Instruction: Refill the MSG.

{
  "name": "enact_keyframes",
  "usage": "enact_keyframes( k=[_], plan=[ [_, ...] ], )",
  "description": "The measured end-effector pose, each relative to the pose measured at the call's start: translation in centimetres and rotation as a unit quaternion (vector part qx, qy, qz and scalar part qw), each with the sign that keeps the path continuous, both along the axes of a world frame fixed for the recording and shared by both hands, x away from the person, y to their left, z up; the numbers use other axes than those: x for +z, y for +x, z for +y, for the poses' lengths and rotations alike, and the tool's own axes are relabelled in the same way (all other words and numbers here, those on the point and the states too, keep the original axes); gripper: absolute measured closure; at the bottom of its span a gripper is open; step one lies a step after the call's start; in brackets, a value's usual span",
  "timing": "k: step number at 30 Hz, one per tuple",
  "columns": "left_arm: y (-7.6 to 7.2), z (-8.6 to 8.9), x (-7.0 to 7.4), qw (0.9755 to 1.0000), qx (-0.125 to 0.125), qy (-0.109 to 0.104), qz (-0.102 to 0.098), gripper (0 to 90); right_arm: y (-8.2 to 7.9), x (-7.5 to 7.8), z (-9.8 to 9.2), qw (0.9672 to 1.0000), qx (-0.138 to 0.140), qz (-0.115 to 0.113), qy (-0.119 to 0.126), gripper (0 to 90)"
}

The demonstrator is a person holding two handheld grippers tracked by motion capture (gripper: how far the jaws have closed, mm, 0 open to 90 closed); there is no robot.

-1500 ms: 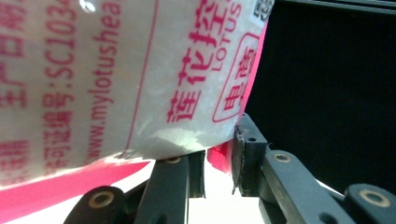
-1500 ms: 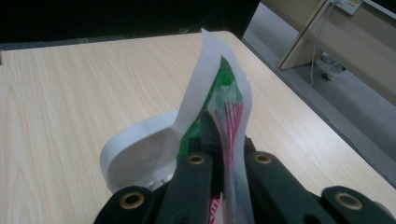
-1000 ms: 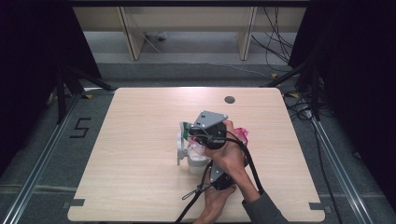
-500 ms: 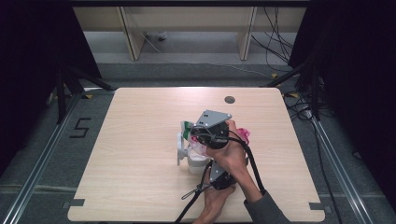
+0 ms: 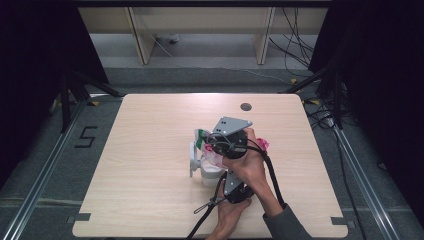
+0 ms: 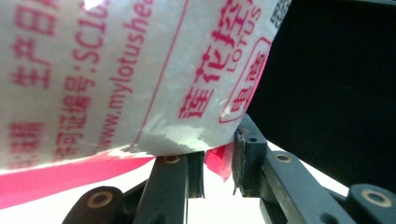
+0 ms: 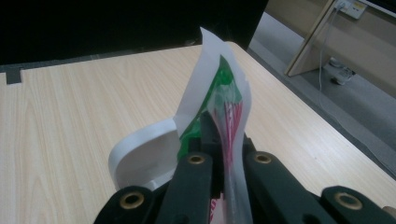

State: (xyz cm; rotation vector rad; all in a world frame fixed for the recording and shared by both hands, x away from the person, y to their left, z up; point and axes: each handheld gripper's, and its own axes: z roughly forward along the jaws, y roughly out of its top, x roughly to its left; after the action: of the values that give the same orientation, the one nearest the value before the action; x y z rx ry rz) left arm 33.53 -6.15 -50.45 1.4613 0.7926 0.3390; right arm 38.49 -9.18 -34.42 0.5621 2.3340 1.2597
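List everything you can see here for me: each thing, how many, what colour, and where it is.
plastic packet: one, whitish with red print and a green corner, held above the table near its middle, over the white container
white container: one, white, on the table under the packet; its rounded rim shows in the right gripper view
table: one, light wood, with a dark round hole near its far edge
floor marking "5": one, black, on the grey floor left of the table
cables: several, dark, on the floor beyond the table at right
left gripper: one, black, jaws pinching the packet's red edge
right gripper: one, black, jaws shut on the packet's green corner
hands: two, from the table's near edge, each holding a gripper
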Motion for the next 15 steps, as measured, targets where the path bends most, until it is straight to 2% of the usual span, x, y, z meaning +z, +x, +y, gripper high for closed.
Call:
enact_keyframes(
  k=[1, 2, 3, 15],
  plan=[
    [-0.01, 0.0, 0.01, 1.0, 0.001, 0.001, -0.001, 76.1, 0.05, 0.04, -0.05, 1.0, 0.004, -0.002, -0.003, 90.0],
    [-0.21, -0.48, 0.12, 0.9995, 0.008, -0.028, 0.007, 76.1, 0.03, 0.03, -0.03, 1.0, 0.005, -0.005, -0.003, 90.0],
    [-0.13, -0.65, 0.05, 0.9991, 0.007, -0.043, 0.003, 76.1, 0.01, 0.06, -0.06, 1.0, 0.005, -0.006, -0.004, 90.0],
    [-0.14, -0.61, 0.05, 0.9988, 0.004, -0.047, 0.011, 75.4, -0.04, 0.21, -0.4, 0.9999, 0.01, -0.003, 0.006, 90.0]
  ],
)
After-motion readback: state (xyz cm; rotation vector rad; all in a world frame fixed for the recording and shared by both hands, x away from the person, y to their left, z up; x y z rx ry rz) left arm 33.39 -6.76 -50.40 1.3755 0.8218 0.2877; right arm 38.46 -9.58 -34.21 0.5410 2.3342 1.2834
